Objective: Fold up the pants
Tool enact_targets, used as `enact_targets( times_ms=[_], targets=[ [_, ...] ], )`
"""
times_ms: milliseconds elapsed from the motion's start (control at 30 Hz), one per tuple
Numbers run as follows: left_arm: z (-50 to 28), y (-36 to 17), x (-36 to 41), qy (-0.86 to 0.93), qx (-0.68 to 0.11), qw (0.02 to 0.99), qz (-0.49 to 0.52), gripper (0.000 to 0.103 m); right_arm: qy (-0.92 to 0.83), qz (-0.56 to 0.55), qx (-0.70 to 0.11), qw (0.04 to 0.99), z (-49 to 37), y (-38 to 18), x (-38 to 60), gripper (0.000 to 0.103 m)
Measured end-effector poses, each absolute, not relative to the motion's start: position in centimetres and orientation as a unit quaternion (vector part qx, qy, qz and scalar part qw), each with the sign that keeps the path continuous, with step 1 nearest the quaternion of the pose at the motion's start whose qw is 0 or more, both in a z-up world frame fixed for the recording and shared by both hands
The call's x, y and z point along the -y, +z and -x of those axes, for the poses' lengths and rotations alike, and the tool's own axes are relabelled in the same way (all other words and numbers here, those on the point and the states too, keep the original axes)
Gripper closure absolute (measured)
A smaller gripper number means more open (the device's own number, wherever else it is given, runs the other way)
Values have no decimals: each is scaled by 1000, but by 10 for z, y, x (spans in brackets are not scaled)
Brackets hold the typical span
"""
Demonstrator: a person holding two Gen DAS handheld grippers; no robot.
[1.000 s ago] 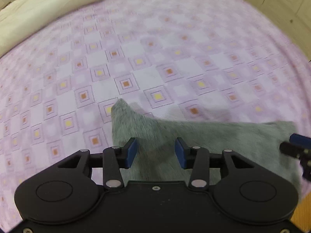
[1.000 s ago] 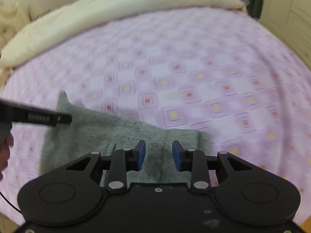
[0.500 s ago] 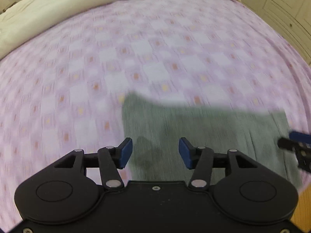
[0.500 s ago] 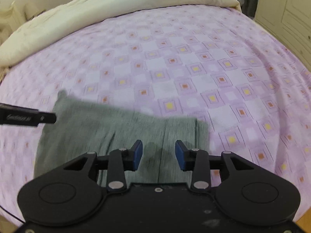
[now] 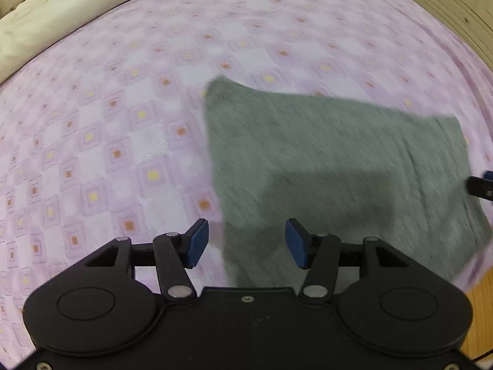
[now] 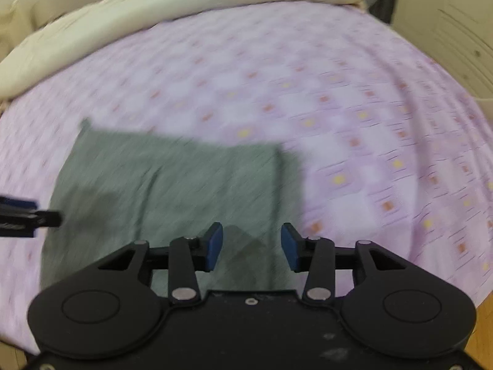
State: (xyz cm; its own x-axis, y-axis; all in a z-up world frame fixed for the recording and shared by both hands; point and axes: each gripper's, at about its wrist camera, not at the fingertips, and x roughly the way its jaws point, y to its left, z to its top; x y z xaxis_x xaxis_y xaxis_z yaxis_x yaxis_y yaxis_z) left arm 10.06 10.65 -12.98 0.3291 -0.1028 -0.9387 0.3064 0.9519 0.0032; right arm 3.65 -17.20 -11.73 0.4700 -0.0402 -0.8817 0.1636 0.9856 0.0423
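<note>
Pants [image 5: 332,160] lie apparently folded on bedspread [image 5: 129,129], cream duvet [image 6: 154,18] beyond

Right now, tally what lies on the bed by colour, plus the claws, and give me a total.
Grey-green: 1, the folded pants lying flat on the sheet.
Cream: 1, the duvet bunched at the far end.
Lilac patterned: 1, the sheet beneath everything.
Black with blue pads: 2, the left claw and the right claw, both open and empty.
Total: 5.

Both wrist views look down, close, sharing the pants [image 5: 332,160].
</note>
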Motion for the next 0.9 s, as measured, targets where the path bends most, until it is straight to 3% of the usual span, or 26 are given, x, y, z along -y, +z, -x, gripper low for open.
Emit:
enact_targets(
  times_ms=[133, 267, 400, 467, 533, 633, 667, 700, 733, 767, 833, 900],
  targets=[
    [-121, -151, -113, -149, -607, 778, -63, 42, -48, -126, -548, 825, -56, -142, 200, 54],
    [-127, -164, -114, -151, -608, 776, -66, 25, -31, -141, -550, 822, -57, -154, 213, 44],
    [-125, -161, -120, -153, -607, 778, -52, 24, -25, -173, -549, 817, -60, -165, 226, 41],
    [-126, -166, -125, -140, -613, 777, -44, 8, -24, -190, -550, 813, -61, -167, 230, 40],
    [-130, -174, -132, -124, -622, 773, -17, 1, -20, -200, -550, 811, -62, -170, 234, 37],
    [-133, -178, -137, -111, -631, 767, 25, 1, -13, -202, -552, 809, -61, -164, 233, 39],
    [-133, -176, -135, -112, -632, 766, 37, 5, -11, -204, -555, 807, -61, -164, 233, 41],
    [-132, -175, -131, -114, -634, 764, 46, 10, -6, -208, -557, 804, -61, -161, 234, 52],
    [-131, -173, -128, -116, -633, 764, 50, 26, 6, -215, -556, 803, -61, -159, 233, 76],
    [-129, -168, -126, -131, -628, 765, 58, 54, 19, -211, -553, 806, -60, -154, 229, 79],
    [-126, -157, -121, -128, -623, 769, 64, 77, 29, -179, -546, 818, -58, -139, 218, 83],
    [-118, -138, -117, -113, -603, 789, 44, 83, 33, -162, -537, 827, -55, -123, 212, 84]
  ],
)
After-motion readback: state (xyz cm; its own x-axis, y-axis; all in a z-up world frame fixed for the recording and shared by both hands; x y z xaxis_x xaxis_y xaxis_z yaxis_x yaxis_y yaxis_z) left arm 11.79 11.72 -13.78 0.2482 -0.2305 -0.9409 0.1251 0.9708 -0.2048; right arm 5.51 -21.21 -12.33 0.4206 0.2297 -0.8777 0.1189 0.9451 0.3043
